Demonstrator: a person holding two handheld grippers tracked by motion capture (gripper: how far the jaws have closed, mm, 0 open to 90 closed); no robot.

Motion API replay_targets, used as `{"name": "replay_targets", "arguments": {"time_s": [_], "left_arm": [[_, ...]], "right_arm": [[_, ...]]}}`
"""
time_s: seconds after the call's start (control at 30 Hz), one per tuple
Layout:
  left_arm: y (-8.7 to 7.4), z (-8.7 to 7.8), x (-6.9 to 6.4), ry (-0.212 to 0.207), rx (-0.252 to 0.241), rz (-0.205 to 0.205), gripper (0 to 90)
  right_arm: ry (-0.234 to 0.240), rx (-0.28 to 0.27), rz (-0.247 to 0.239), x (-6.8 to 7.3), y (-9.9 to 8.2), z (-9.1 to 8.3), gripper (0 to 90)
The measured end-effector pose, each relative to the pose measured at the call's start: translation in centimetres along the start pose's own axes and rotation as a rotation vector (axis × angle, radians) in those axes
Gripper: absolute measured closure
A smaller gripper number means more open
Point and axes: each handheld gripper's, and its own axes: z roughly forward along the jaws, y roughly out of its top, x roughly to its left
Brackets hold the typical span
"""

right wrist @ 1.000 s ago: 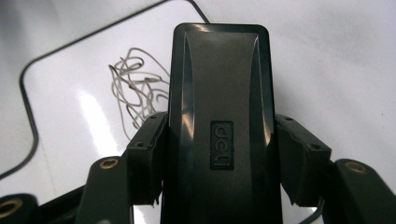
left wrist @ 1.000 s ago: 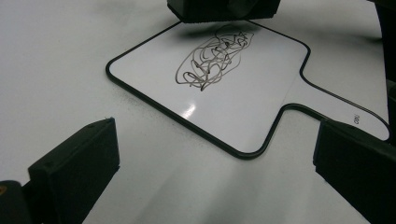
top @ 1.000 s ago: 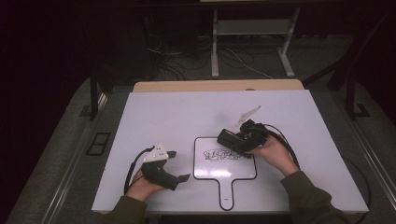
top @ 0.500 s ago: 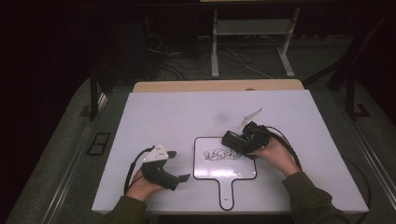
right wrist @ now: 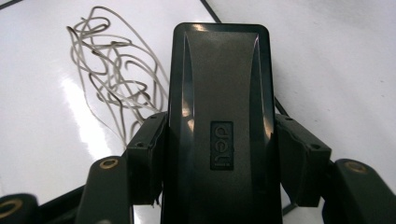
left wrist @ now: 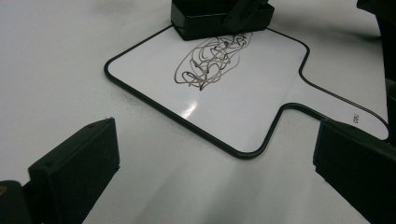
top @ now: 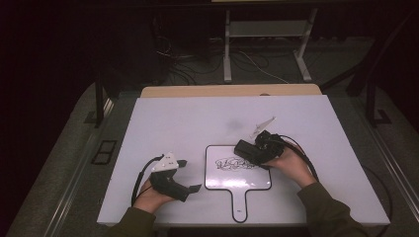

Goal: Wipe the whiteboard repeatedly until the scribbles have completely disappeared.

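A small handled whiteboard (top: 237, 178) lies flat on the table, with a grey scribble (top: 236, 163) on its upper half. My right gripper (top: 253, 150) is shut on a black eraser (top: 246, 148), which rests on the board's top right edge just above the scribble. In the right gripper view the eraser (right wrist: 219, 93) is clamped between both jaws of the right gripper (right wrist: 219, 158), with the scribble (right wrist: 112, 79) to its left. My left gripper (top: 190, 175) rests open on the table left of the board. Its fingers (left wrist: 74, 172) have nothing between them, and the board (left wrist: 243, 107) lies ahead.
The white tabletop (top: 197, 123) extends around the board. A cable (top: 301, 158) trails from the right gripper, and another (top: 141, 173) from the left. Beyond the table's far edge are a metal stand (top: 227, 44) and floor cables (top: 197, 64).
The right gripper with the eraser has shifted slightly to the right along the board's top edge. The left gripper has stayed in place.
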Motion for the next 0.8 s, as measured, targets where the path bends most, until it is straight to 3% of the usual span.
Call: {"name": "replay_targets", "arguments": {"time_s": [0.23,0.5,0.8], "left_arm": [[0.0,-0.1,0.0,0.0,0.0,0.001,0.0],[0.0,0.0,0.0,-0.001,0.0,0.002,0.0],[0.0,0.0,0.0,-0.002,-0.001,0.001,0.0]], "right_arm": [[-0.013,0.006,-0.007,0.1,0.1,0.0,38.8],[-0.029,0.012,0.03,-0.7,-0.5,-0.4,38.8],[-0.043,0.028,-0.015,0.4,-0.2,-0.3,38.8]]}}
